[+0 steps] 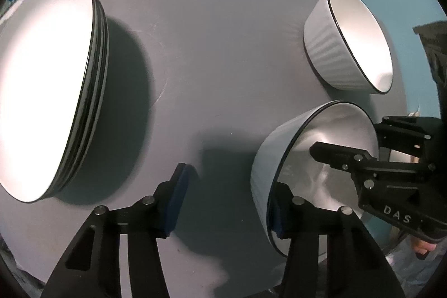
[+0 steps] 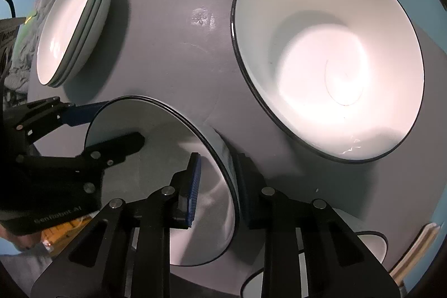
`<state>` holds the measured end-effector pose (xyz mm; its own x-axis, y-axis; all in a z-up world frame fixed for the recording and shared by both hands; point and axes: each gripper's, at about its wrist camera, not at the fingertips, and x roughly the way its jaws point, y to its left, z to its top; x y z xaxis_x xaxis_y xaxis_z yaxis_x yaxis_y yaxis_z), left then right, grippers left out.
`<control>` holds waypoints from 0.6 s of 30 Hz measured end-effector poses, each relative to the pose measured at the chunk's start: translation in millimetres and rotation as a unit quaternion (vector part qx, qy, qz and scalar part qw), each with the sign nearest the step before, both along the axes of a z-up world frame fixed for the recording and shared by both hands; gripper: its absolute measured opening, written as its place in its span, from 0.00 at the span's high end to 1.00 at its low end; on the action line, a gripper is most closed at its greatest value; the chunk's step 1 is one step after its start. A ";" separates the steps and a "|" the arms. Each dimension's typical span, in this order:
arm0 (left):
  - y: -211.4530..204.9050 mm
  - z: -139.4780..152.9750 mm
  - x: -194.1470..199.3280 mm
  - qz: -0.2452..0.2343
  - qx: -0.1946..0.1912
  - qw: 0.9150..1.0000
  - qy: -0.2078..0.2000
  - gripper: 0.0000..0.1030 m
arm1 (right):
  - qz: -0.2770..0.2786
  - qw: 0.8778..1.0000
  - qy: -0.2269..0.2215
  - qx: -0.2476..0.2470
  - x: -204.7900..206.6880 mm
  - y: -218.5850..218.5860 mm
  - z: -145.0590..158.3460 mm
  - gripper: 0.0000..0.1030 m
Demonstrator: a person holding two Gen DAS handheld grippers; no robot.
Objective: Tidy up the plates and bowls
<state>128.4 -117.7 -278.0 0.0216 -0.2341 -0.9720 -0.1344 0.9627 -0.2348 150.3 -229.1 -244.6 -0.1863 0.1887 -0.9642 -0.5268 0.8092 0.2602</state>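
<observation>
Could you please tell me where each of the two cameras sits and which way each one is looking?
Left wrist: on the left tongs, looking across the gray table; plate stack left, near bowl straddled by its fingers, right tongs entering.
Right wrist: on the right tongs, straddling that bowl's rim; far bowl ahead, left tongs opposite.
Shared: the table, both bowls, plates.
</observation>
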 end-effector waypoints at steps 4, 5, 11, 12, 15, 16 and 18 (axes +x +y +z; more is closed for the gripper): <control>6.9 -3.9 0.9 0.002 -0.010 1.000 0.010 0.52 | -0.013 1.000 0.003 -0.001 4.8 -6.1 1.3 0.85; 6.8 -4.2 1.3 0.001 -0.012 1.000 0.013 0.53 | -0.014 1.000 0.002 -0.002 4.9 -5.6 1.2 0.86; 9.1 -8.7 -1.4 0.005 -0.021 0.999 0.042 0.72 | -0.043 0.999 0.030 0.014 7.3 -3.7 -1.0 0.90; 11.2 -9.4 -2.3 0.008 -0.026 0.999 0.045 0.73 | -0.044 0.998 0.030 0.016 6.3 -2.6 -1.2 0.90; 18.9 -14.2 -5.4 0.018 -0.043 0.997 0.059 0.77 | -0.043 0.999 0.017 0.011 3.9 -1.4 -0.6 0.90; 21.6 -16.3 -7.0 0.024 -0.054 0.996 0.065 0.78 | -0.045 0.999 0.018 0.011 3.4 -2.5 -0.8 0.91; 25.4 -18.0 -8.6 0.030 -0.063 0.995 0.070 0.79 | -0.047 0.999 0.022 0.016 4.0 -3.8 -0.9 0.91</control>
<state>119.8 -92.3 -296.1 -0.0933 -0.3572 -0.9293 -0.2307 0.9158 -0.3288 154.3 -233.0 -245.4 -0.2082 0.2371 -0.9489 -0.4362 0.8459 0.3070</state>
